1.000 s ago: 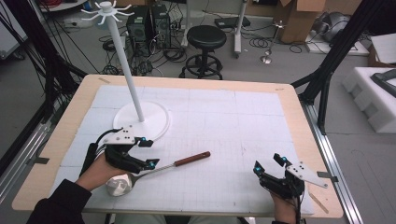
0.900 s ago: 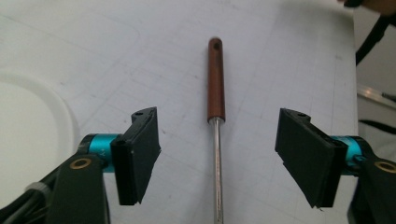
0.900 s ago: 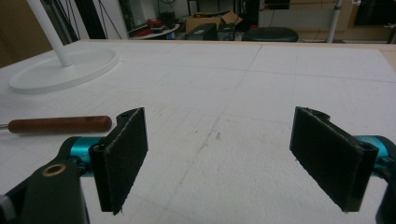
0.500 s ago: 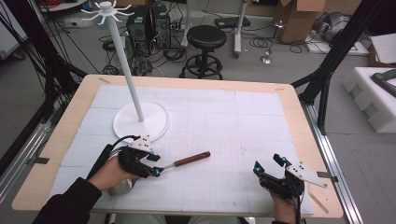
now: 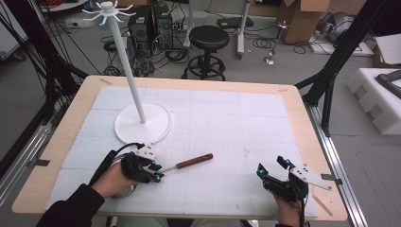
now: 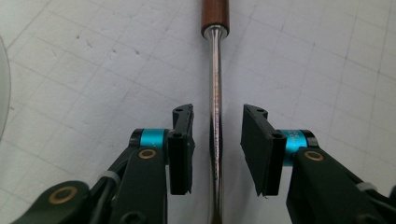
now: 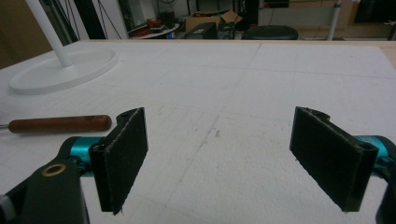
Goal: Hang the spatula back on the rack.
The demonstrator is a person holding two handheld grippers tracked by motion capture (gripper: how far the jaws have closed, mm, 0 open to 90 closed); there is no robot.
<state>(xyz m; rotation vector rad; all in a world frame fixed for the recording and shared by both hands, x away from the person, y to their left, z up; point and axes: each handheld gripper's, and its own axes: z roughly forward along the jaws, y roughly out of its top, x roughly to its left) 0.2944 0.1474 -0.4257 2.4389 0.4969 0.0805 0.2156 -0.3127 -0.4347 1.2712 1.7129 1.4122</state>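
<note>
A utensil with a brown wooden handle [image 5: 194, 161] and a thin metal shaft [image 6: 215, 84] lies flat on the white gridded mat [image 5: 227, 123]. My left gripper [image 5: 156, 171] is open with its jaws straddling the shaft, one on each side and a small gap to each pad. In the left gripper view the handle [image 6: 215, 14] lies straight ahead of that gripper [image 6: 217, 126]. My right gripper [image 5: 272, 165] sits near the front right of the table, wide open and empty. The right gripper view shows the handle [image 7: 60, 124] off to the left of its jaws [image 7: 219, 140].
A white stand with a round base [image 5: 143, 124], a tall pole and hooks on top rises at the back left of the mat. A pale round thing [image 5: 125, 191] shows partly under the left hand. The wooden table edge [image 5: 326, 198] runs close to the right gripper.
My left gripper has slid right and slightly toward the front edge, coming to straddle the utensil's shaft. The utensil and the right gripper have stayed put.
</note>
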